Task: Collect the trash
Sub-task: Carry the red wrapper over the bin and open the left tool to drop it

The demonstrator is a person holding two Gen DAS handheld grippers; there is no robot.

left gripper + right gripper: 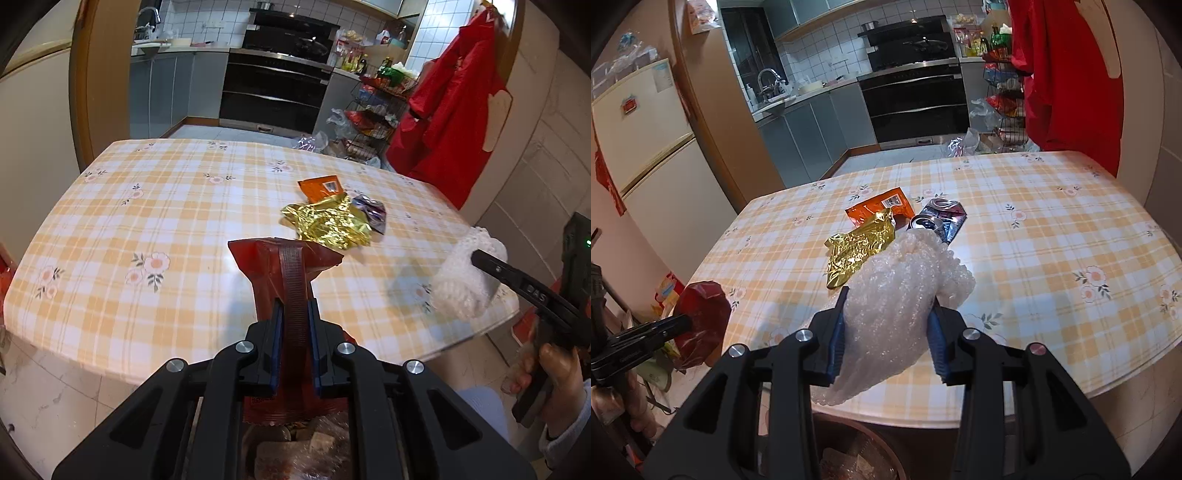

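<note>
My left gripper (295,325) is clamped nearly shut on a red wrapper (284,273); my right gripper (886,325) squeezes a wad of bubble wrap (897,291), jaws partly apart around it. Both hang over the near desk (147,206) edge, a bin (849,454) showing below at six o'clock. Carry-and-drop step, I reckon. Next: release both into the bin, then return for the gold foil (857,251), orange packet (879,208) and crushed can (942,218) at twelve o'clock.

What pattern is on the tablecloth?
Orange-and-white plaid with small pink flowers on the tablecloth; it shows best in the left wrist view.
</note>
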